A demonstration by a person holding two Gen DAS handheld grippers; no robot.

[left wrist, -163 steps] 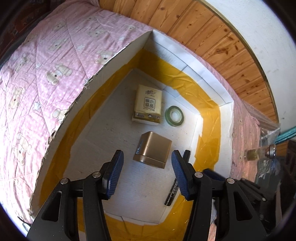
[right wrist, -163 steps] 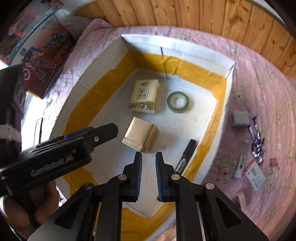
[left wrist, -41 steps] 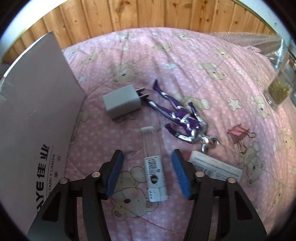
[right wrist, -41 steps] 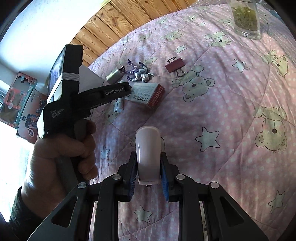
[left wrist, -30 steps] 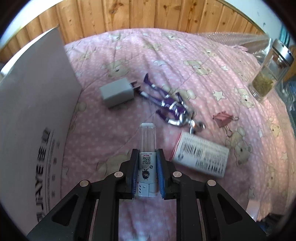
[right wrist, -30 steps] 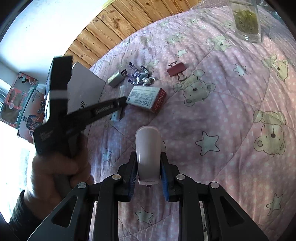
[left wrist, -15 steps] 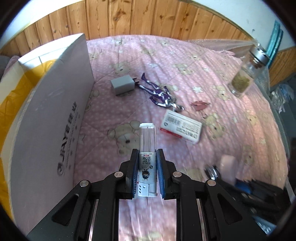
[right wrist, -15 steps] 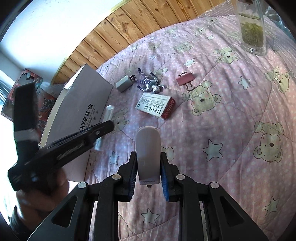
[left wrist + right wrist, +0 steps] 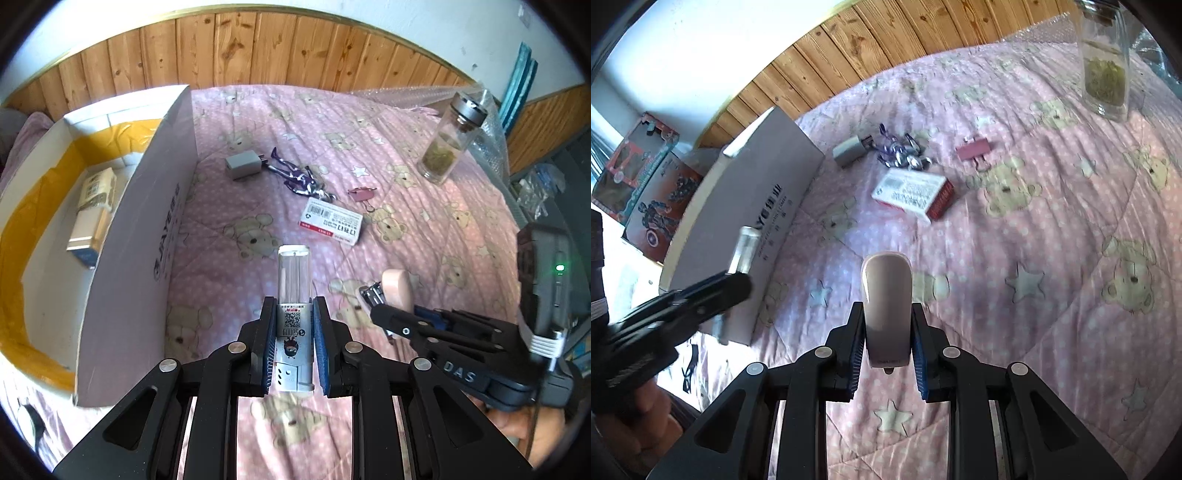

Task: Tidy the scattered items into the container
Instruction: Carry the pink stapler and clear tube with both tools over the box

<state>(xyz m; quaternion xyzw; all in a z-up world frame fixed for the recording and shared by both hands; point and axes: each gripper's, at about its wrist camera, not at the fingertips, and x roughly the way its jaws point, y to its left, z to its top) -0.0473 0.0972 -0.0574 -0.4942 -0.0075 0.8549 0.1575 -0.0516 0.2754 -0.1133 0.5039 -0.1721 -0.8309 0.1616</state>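
Note:
My left gripper [image 9: 294,328] is shut on a clear tube with a silver label [image 9: 293,284], held above the pink bedspread. My right gripper [image 9: 887,332] is shut on a pale pink stapler [image 9: 886,295], also lifted; it shows in the left wrist view [image 9: 395,288]. The white box with yellow tape [image 9: 140,236] stands at the left, open on top, also seen in the right wrist view [image 9: 753,206]. On the bedspread lie a grey charger [image 9: 243,166], a purple figure [image 9: 295,177], a pink binder clip [image 9: 360,194] and a red-white staple box [image 9: 328,221].
Inside the box lie a tissue pack [image 9: 98,188] and a gold tin [image 9: 86,236]. A glass jar with a metal lid [image 9: 450,140] stands at the far right of the bed. Toy boxes [image 9: 642,177] lie beyond the white box. A wooden wall runs behind.
Both grippers have lifted higher and pulled back with their items, so more of the bed and the open box shows. The left gripper has drifted toward the box.

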